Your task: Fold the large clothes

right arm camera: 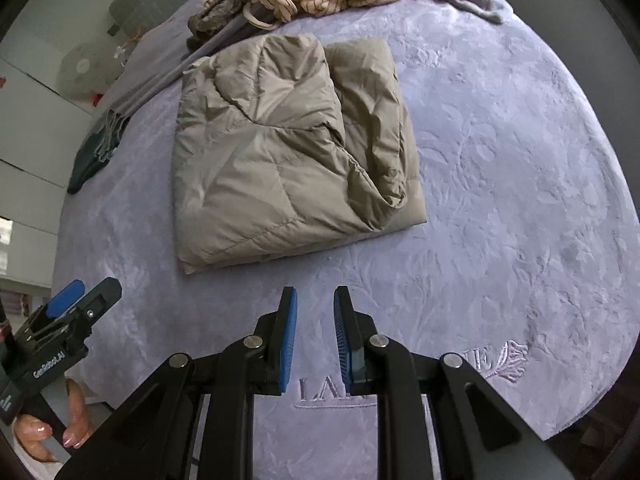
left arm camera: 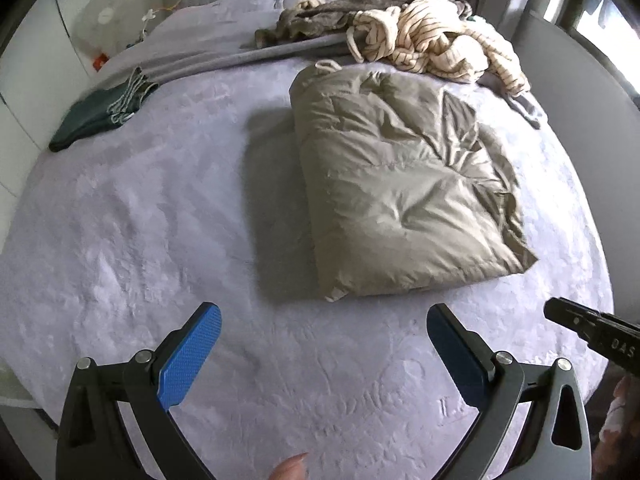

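Note:
A padded khaki jacket lies folded into a thick rectangle on the lilac bed cover. In the right wrist view the same jacket shows its folded layers stacked, with an open edge to the right. My left gripper hangs wide open above the cover, short of the jacket's near edge, with nothing between its blue pads. My right gripper also hangs over bare cover near the jacket's front edge. Its pads stand a narrow gap apart and hold nothing. Each gripper shows at the edge of the other's view.
A heap of striped cream and brown clothes lies at the far side of the bed. A folded dark green garment sits at the left edge, with a grey cloth strip behind it. A fan stands beside the bed.

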Demonstrator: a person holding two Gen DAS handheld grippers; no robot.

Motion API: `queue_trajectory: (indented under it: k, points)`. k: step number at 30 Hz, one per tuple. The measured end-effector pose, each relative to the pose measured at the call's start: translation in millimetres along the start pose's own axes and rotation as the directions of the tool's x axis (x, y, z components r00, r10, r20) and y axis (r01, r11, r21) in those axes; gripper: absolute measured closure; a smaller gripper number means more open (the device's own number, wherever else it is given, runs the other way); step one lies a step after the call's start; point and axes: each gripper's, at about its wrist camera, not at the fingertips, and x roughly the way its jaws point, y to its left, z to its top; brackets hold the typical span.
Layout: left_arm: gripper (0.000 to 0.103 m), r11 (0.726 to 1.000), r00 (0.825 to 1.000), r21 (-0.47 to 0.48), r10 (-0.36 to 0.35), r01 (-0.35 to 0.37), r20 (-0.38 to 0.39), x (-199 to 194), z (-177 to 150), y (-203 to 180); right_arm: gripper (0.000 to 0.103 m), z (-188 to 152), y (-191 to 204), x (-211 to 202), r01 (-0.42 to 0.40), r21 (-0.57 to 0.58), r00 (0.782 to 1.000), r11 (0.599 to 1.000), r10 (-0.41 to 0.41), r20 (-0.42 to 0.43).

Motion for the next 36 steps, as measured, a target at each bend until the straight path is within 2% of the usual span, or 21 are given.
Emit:
queue_trajectory:
  k: [3,4,5,7,10,12,13,14,20,21,22,26,36]
  points:
    - [0.000,1.000,1.000,-0.015,0.015,-0.015,0.018,-12.0,-3.0,-0.9,0.082,-1.1,5.6,-13.3,0.015,-0.020,1.000,1.000,-0.015,0.024]
    - [0.000,1.000,0.999,-0.019,0.016,-0.015,0.029,-16.3,-4.0,-1.6,0.076,-1.2,7.1,-17.5,0.017,-0.029,0.999,0.999,-0.016,0.033]
    - [0.000,0.999,0.999,-0.028,0.023,-0.022,0.038,-20.9,-5.5,-2.7,0.062,-1.6,8.7,-20.3,0.020,-0.035,0.999,0.999,-0.019,0.041]
    - [0.000,0.998,0.998,-0.048,0.043,-0.040,0.052,-28.4,-7.8,-4.8,0.049,-2.3,11.9,-28.8,0.032,-0.058,0.997,0.998,-0.028,0.068]
    - [0.000,0.995,0.995,-0.075,0.069,-0.063,0.073,-41.6,-10.5,-7.3,0.047,-3.5,14.7,-44.2,0.049,-0.098,0.995,0.994,-0.040,0.095]
    - [0.000,0.994,0.992,-0.082,0.083,-0.076,0.090,-51.6,-12.8,-10.5,0.035,-4.8,15.3,-58.4,0.066,-0.115,0.990,0.991,-0.051,0.131]
    - [0.000,0.993,0.991,-0.086,0.091,-0.083,0.098,-56.1,-13.7,-11.4,0.024,-5.2,15.4,-62.4,0.072,-0.118,0.988,0.990,-0.054,0.143]
    - [0.000,0.992,0.990,-0.089,0.097,-0.088,0.106,-60.5,-14.8,-12.6,0.021,-5.9,15.8,-67.8,0.079,-0.121,0.985,0.990,-0.059,0.160]
    - [0.000,0.992,0.985,-0.081,0.107,-0.096,0.138,-81.0,-18.5,-19.8,0.015,-11.2,20.7,-93.8,0.119,-0.155,0.970,0.981,-0.081,0.231]
    - [0.000,0.992,0.984,-0.081,0.106,-0.096,0.141,-83.5,-19.2,-20.4,0.010,-12.2,21.8,-96.6,0.121,-0.160,0.967,0.980,-0.081,0.240]
    - [0.000,0.992,0.984,-0.081,0.106,-0.095,0.146,-86.0,-19.6,-20.2,0.000,-13.0,22.8,-98.8,0.120,-0.163,0.966,0.979,-0.077,0.247]
    - [0.000,0.992,0.982,-0.087,0.109,-0.096,0.154,-91.9,-20.4,-18.8,0.000,-15.4,27.3,-108.8,0.123,-0.174,0.956,0.977,-0.070,0.284]
    - [0.000,0.989,0.980,-0.110,0.115,-0.098,0.163,-100.9,-21.9,-15.0,0.000,-15.9,29.1,-115.9,0.141,-0.166,0.951,0.976,-0.086,0.297]
